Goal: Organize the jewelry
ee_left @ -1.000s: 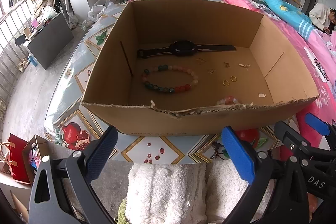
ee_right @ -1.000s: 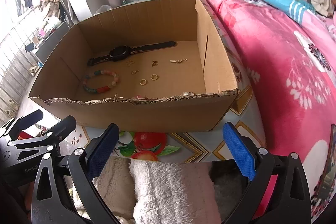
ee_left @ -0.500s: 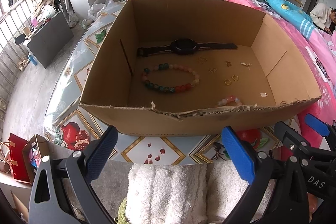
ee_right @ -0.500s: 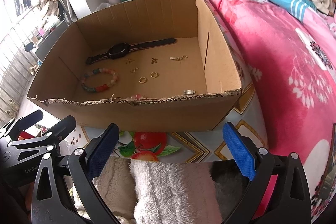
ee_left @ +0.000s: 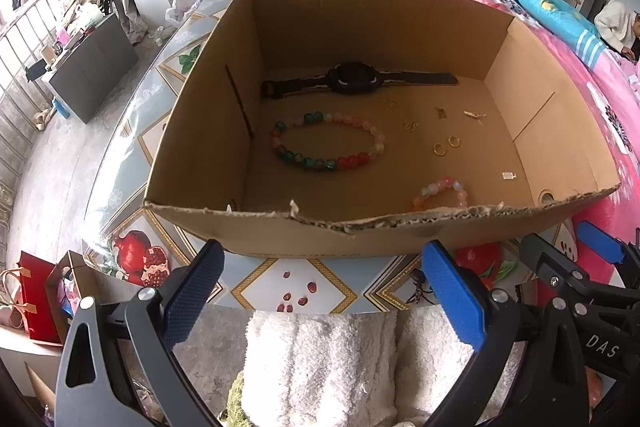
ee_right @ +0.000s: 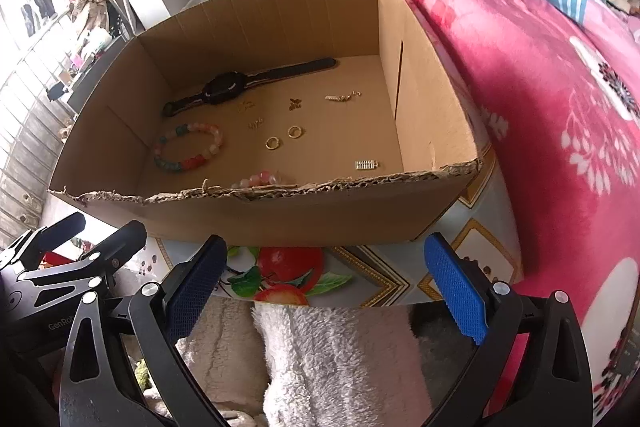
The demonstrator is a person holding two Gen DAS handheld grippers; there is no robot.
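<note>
Both my blue-padded grippers, left and right, gape empty before the torn brown cardboard box. Inside it (rear wall side) lies a black wristwatch; the multicoloured bead bracelet sits nearer.

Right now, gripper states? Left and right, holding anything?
Left gripper: open, empty, short of the cardboard box.
Right gripper: open, empty, also short of the box.
</note>
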